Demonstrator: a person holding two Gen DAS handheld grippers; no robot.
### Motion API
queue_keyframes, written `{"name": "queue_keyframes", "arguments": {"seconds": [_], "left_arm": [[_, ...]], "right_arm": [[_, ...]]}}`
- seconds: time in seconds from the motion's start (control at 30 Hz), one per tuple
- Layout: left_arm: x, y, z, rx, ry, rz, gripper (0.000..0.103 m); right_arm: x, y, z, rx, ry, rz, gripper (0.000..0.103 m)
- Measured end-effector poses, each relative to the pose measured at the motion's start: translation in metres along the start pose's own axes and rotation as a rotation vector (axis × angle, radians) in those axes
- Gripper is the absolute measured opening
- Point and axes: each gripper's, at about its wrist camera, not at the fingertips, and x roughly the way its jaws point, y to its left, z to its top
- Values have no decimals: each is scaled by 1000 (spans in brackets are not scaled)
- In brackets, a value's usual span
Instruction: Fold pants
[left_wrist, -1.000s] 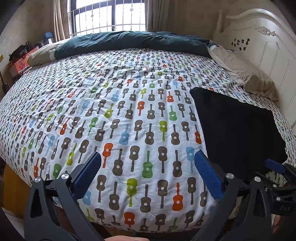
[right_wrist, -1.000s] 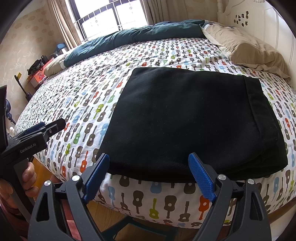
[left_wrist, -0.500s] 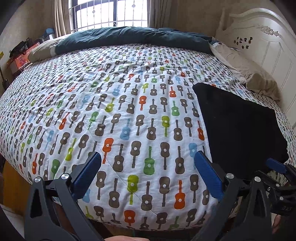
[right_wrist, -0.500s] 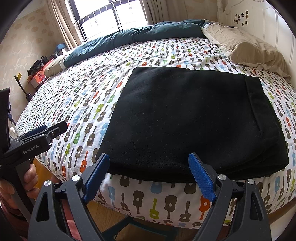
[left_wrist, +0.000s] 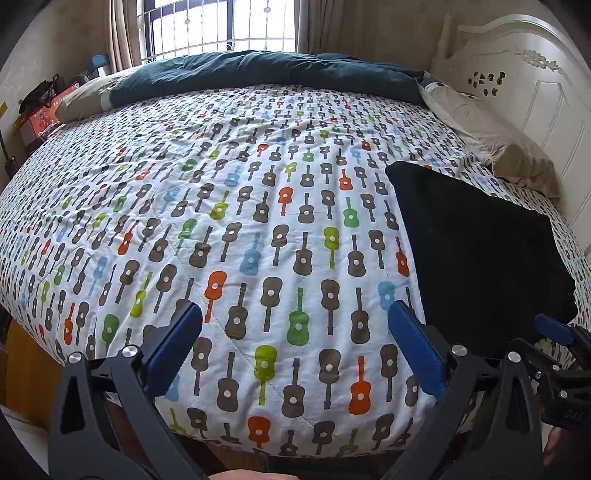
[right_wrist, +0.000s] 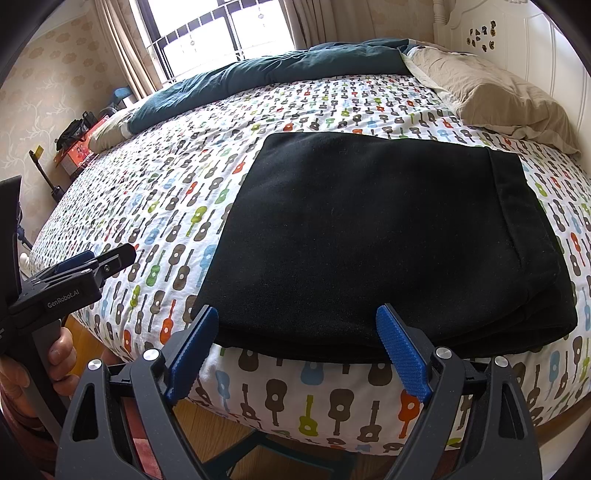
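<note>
Mia: Where are the pants?

Ben: The black pants (right_wrist: 376, 236) are folded into a flat, thick pile. They lie on the bed (right_wrist: 166, 206), near its front edge, toward the corner by the white headboard (right_wrist: 535, 48).

Mia: What is on the bed under them?

Ben: A white bedspread (left_wrist: 229, 229) with lots of little guitars on it. Green, orange, blue and brown ones.

Mia: Are the right tongs holding the pants?

Ben: No. The right tongs (right_wrist: 297, 345) are wide apart and hold nothing. They are right in front of the pile, at the front edge of the bed. I cannot tell if the blue pads (right_wrist: 400, 347) touch the cloth.

Mia: And the left tongs?

Ben: The left tongs (left_wrist: 295, 339) are wide apart too, with nothing in them. They are over the guitar bedspread at the front edge, beside the pants. The pants sit to their right.

Mia: What else is there?

Ben: A dark teal blanket (left_wrist: 266, 74) is bunched up along the far edge of the bed, by the window (left_wrist: 221, 26). A tan pillow (right_wrist: 495, 99) lies by the headboard. From the right camera you can see the person's left hand (right_wrist: 40, 365) on the handle of the left tongs.
</note>
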Motion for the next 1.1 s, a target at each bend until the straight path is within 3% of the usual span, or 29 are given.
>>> {"name": "queue_keyframes", "arguments": {"seconds": [0.53,0.83,1.1], "left_arm": [[0,-1,0,4,0,4,100],[-9,1,-3,22,-60,41,100],[-9,1,0,4,-38,24,100]], "right_arm": [[0,0,-1,-3,1,-1,86],[0,0,-1,-3,2,-1,86],[0,0,-1,-4,2,-1,86]]}}
